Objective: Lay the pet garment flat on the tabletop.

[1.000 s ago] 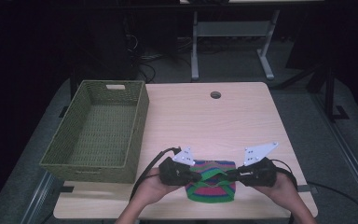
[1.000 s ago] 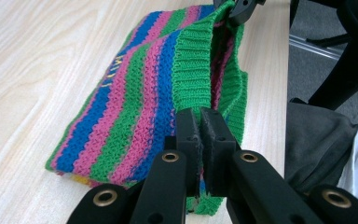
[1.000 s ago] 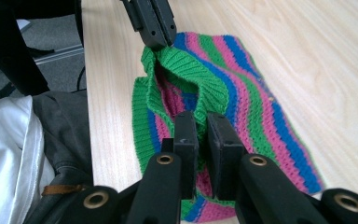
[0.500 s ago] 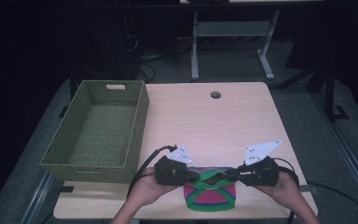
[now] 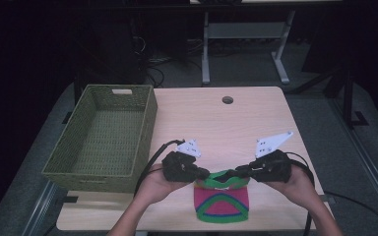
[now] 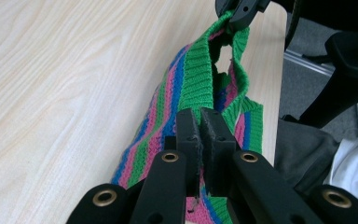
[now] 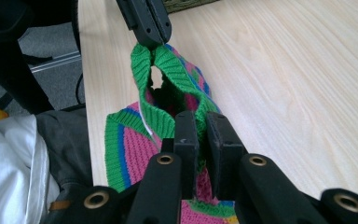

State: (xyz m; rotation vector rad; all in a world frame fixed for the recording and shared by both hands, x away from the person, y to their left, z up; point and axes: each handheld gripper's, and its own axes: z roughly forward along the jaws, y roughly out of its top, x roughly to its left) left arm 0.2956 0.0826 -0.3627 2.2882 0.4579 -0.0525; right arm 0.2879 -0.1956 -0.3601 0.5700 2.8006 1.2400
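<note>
Pinching the green ribbed cuff of a striped knit garment [image 5: 221, 199], the left gripper [image 5: 203, 173] and the right gripper [image 5: 235, 173] hold it from opposite sides above the near edge of the wooden table [image 5: 216, 123]. In the left gripper view, the jaws are pressed together on the green band, with the pink, blue and green stripes trailing toward the right gripper's jaws farther off. In the right gripper view, the jaws likewise clamp the green edge, and the cuff gapes open between the two grips. The garment's lower part hangs down to the tabletop near the person. A woven green basket [image 5: 69, 162] stands on the left side of the table, well apart from the garment. A round cable hole [image 5: 227, 100] sits near the far edge.
</note>
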